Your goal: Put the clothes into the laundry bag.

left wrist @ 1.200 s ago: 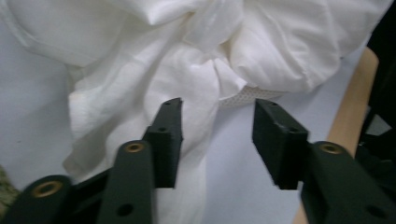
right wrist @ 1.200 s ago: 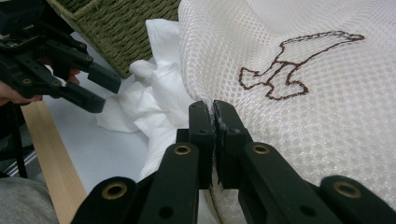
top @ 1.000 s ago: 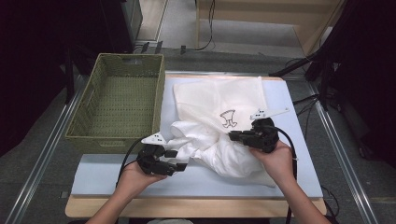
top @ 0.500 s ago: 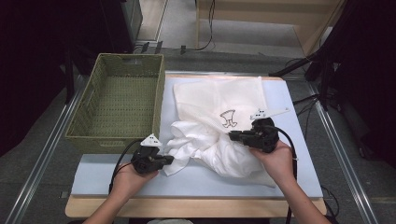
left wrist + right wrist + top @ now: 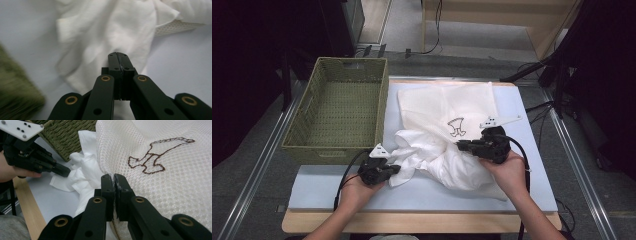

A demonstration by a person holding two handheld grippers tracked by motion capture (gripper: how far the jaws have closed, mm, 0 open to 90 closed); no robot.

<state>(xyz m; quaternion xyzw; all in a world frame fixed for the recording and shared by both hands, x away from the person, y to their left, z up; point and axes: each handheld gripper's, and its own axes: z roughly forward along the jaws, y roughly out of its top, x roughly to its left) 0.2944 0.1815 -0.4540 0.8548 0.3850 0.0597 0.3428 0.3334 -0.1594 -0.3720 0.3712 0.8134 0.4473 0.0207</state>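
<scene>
A: Where is the crumpled white cloth garment [image 5: 422,152]?
B: Bunched between the two sets of fingers, spilling out of the white mesh laundry bag with a brown stitched figure [image 5: 452,107].
A: The left gripper [image 5: 396,169]?
B: Its fingers are pressed together on a fold at the cloth's near edge.
A: And the right gripper [image 5: 460,145]?
B: Fingers clamped on the mesh bag's edge.
A: Beyond them?
B: Pale blue mat on the bench [image 5: 337,185]; an olive woven basket [image 5: 339,112] past the left fingers.
</scene>
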